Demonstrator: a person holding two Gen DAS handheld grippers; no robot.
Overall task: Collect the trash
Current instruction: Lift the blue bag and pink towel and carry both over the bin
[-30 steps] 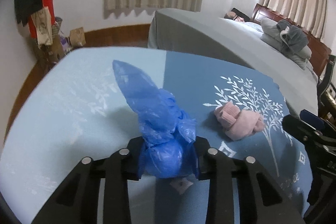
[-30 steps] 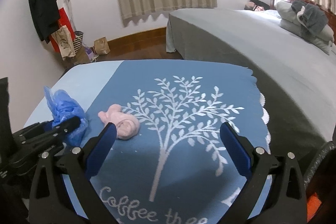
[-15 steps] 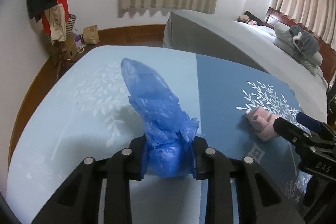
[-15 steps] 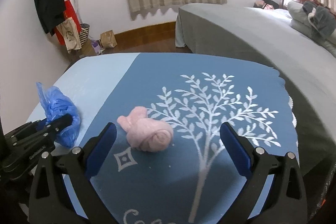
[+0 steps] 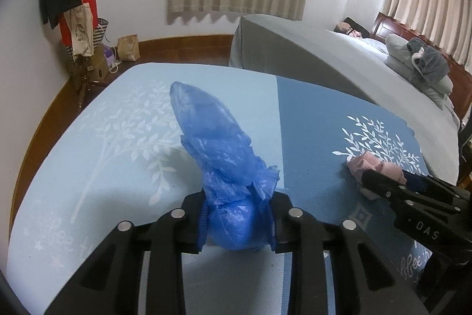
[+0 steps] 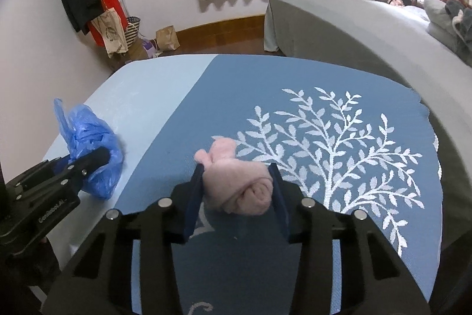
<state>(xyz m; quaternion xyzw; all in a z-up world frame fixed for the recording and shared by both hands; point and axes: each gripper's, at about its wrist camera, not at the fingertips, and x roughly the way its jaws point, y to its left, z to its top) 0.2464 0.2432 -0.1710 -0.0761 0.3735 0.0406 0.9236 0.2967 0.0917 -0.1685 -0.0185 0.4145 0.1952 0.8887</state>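
The left gripper is clamped on the bunched base of a blue plastic bag, whose crumpled length stands up and leans left over the pale half of the tabletop. The right gripper has its blue-padded fingers pressed against both sides of a rolled pink cloth, which rests on the dark blue half beside a white tree print. A grey bed lies beyond.
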